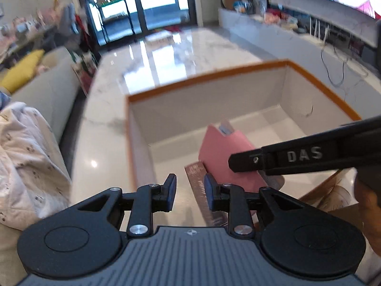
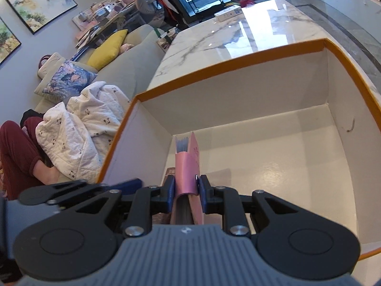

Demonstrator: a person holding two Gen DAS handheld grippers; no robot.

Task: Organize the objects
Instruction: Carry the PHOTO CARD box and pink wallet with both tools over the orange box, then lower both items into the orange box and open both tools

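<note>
A white box with an orange rim [image 1: 204, 78] stands open on the marble table; it also shows in the right wrist view [image 2: 228, 64]. My right gripper [image 2: 185, 188] is shut on a pink book [image 2: 188, 166], held upright on edge inside the box near its left wall. In the left wrist view the pink book [image 1: 221, 152] stands tilted, with the right gripper's arm [image 1: 304, 157] reaching in from the right. A dark brown flat book [image 1: 197, 181] lies on the box floor beside it. My left gripper [image 1: 190, 191] is open and empty above the box's near edge.
The marble table [image 1: 166, 54] stretches away beyond the box. A grey sofa [image 2: 133, 54] with a white quilt [image 2: 78, 128], a yellow cushion and a seated person in dark red trousers [image 2: 16, 147] lies to the left. A flat white box [image 2: 228, 14] sits at the table's far end.
</note>
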